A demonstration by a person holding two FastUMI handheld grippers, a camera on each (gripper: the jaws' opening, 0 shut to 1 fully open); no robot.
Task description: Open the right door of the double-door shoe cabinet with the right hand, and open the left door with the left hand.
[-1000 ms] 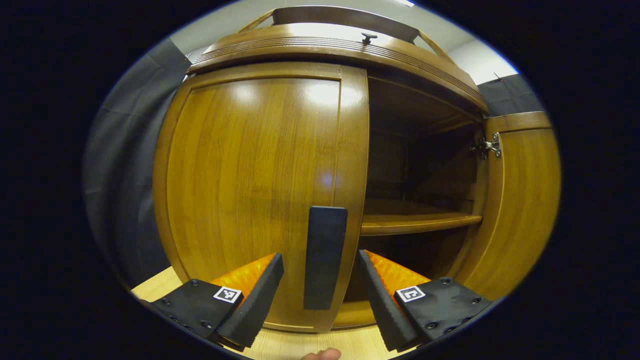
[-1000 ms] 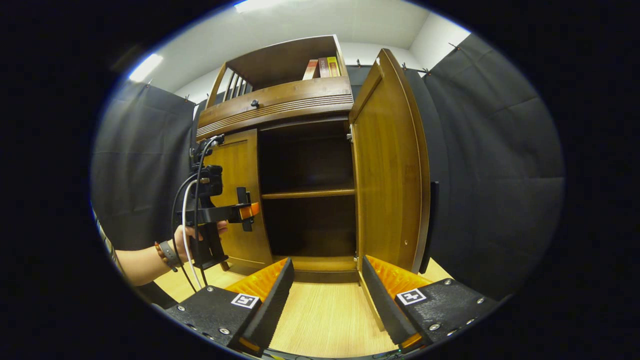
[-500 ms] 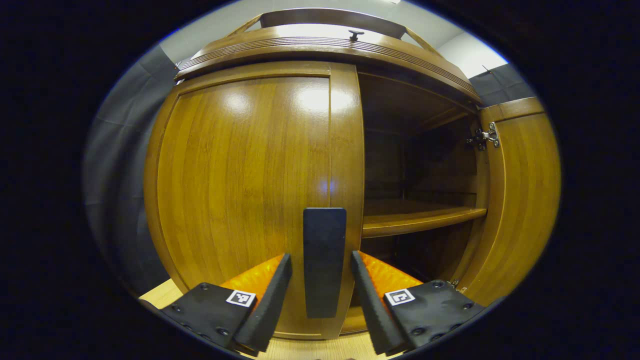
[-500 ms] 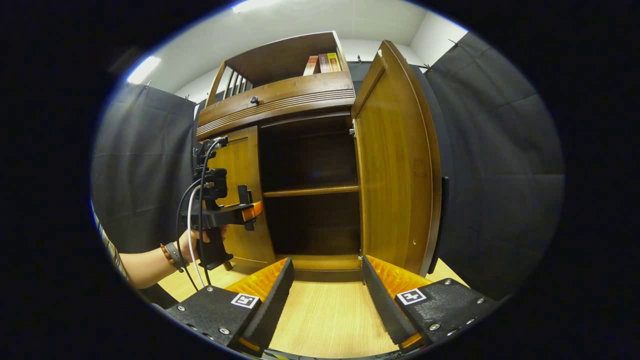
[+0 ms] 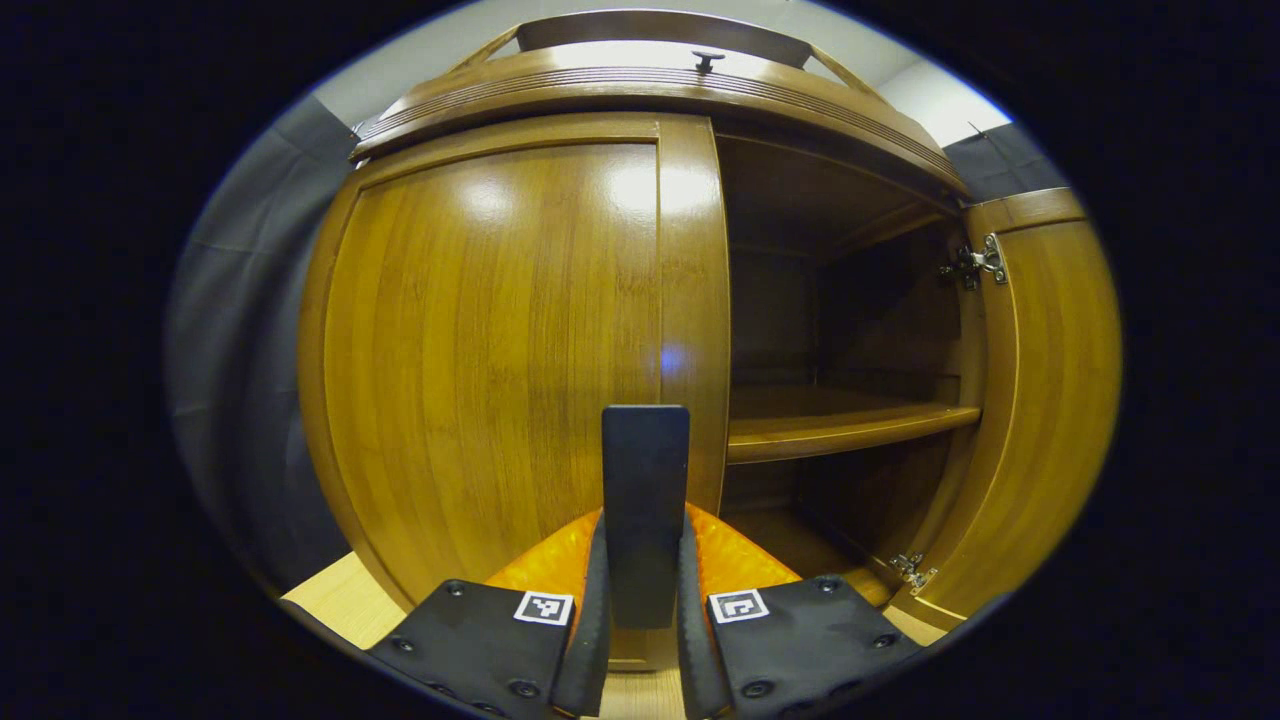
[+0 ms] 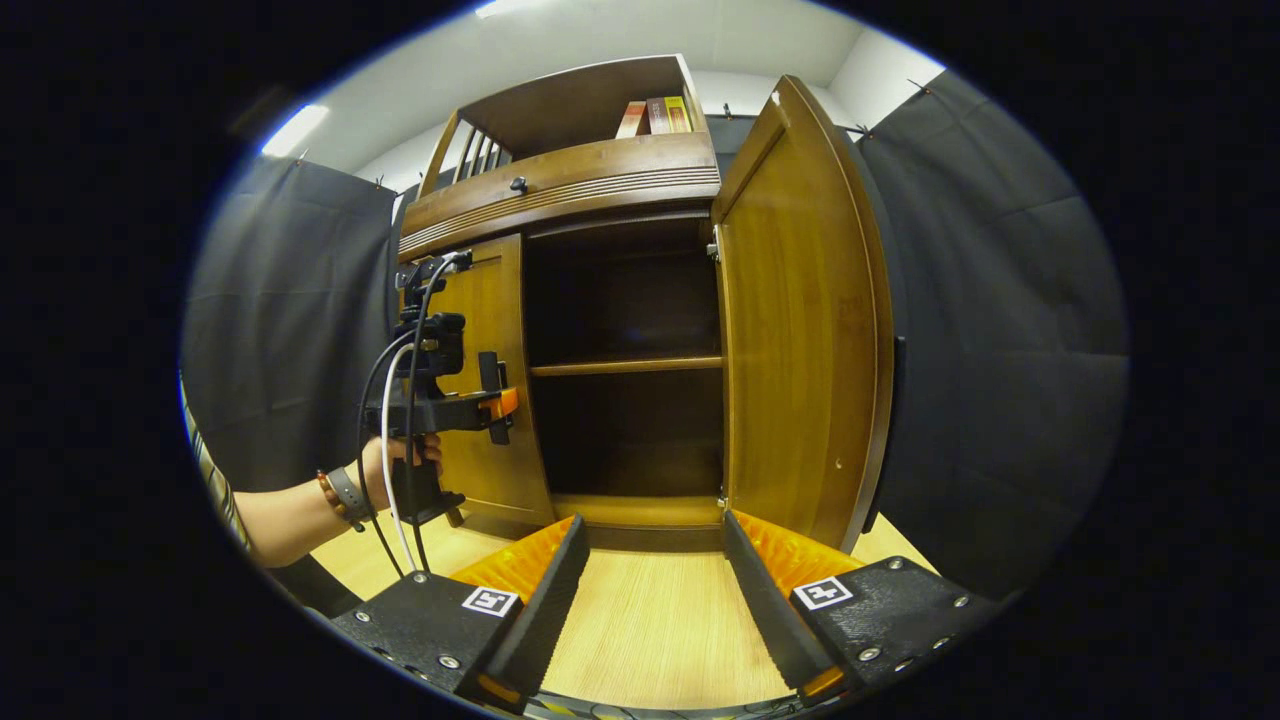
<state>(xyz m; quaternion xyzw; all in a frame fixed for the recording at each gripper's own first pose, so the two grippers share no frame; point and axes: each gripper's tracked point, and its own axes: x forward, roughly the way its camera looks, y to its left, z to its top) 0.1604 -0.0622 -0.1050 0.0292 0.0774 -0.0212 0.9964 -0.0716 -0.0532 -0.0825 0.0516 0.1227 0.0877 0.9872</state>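
Bright ceiling light, glare on left door (image 5: 500, 330), fisheye-bent edges.

Above my tongs, in the right gripper view, three books (image 6: 656, 115) stand upright side by side at the right end of an open wooden top shelf (image 6: 570, 105), close against its right side panel. At the left end of that shelf I see a row of slanted wooden slats (image 6: 478, 155). Black cloth (image 6: 985, 300) hangs on both sides as the booth's wall, pinned along its top edge. Above it runs a white ceiling with a bright light strip (image 6: 283, 130) at the upper left. The floor (image 6: 650, 630) under me is pale wood with fine grain.
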